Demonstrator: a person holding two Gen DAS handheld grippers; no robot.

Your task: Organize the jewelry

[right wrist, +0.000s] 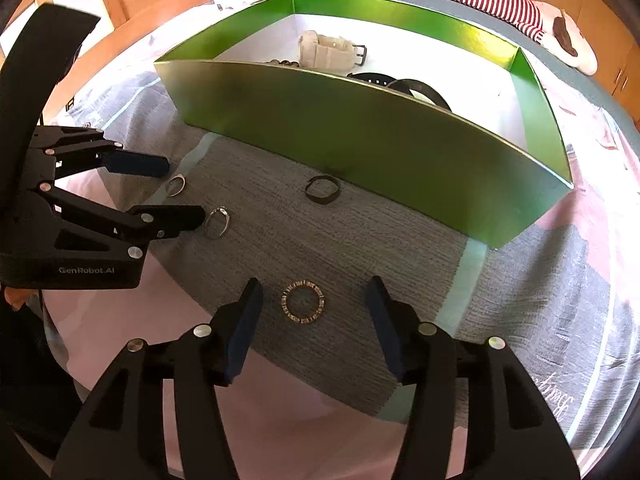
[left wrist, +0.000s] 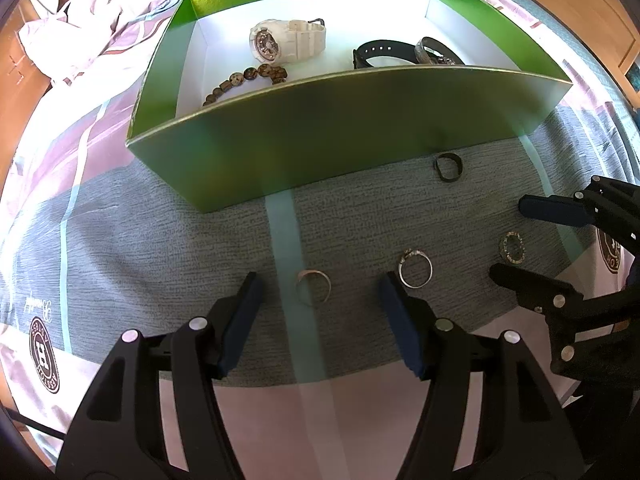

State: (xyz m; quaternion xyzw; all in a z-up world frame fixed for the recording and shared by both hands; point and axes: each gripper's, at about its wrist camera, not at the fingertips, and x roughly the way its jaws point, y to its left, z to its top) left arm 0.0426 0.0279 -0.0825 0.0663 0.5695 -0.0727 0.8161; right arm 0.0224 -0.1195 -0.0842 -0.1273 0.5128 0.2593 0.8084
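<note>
Four rings are laid on the bed [left wrist: 160, 216] before the green box [left wrist: 320, 136]: the plain band [left wrist: 313, 287] is framed by the spread left gripper [left wrist: 320, 300], the studded ring [right wrist: 303, 301] by the equally spread right gripper [right wrist: 314, 304].

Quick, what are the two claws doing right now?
Left claw: open, holding nothing, plain ring between its fingers.
Right claw: open, holding nothing, studded ring between its fingers.
</note>
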